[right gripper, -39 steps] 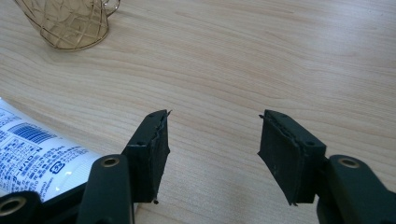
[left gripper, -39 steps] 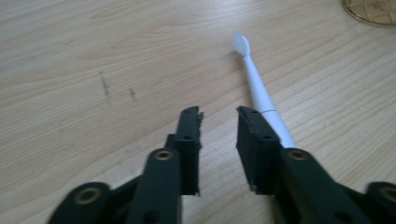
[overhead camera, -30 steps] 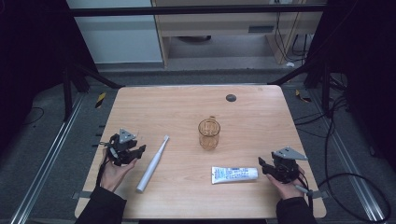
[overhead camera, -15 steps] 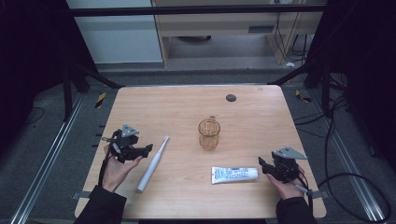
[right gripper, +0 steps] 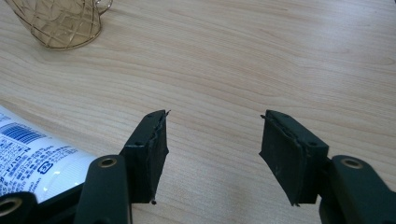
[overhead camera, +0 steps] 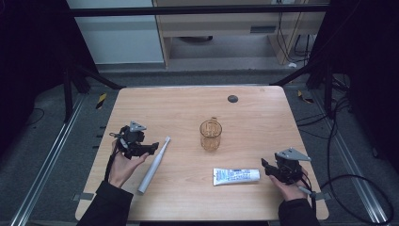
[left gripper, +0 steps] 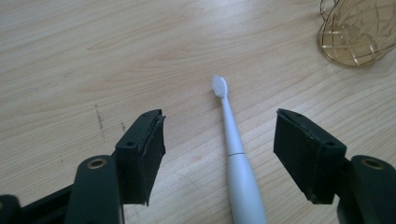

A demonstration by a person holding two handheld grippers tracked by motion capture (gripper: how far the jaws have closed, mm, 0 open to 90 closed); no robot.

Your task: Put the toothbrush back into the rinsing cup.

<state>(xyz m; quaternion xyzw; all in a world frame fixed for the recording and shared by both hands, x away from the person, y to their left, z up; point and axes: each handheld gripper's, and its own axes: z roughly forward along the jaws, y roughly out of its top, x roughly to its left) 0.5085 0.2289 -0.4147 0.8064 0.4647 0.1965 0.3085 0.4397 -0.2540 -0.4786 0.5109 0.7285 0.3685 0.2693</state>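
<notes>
toothbrush (left gripper: 236, 158) lies untouched between the just-opened left gripper (left gripper: 219, 154); right gripper (right gripper: 212, 154) apparently gapes empty.

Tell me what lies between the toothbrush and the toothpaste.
Bare wood only, in the high view: toothbrush at left, toothpaste at right; the cup stands farther back.

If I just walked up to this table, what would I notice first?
Probably the amber glass cup standing upright near the middle of the wooden table. Next, the white toothbrush lying flat on the left, right under the open left gripper, whose jaws have just been opening with the brush between them but untouched. On the right, a toothpaste tube lies beside the open right gripper.
</notes>
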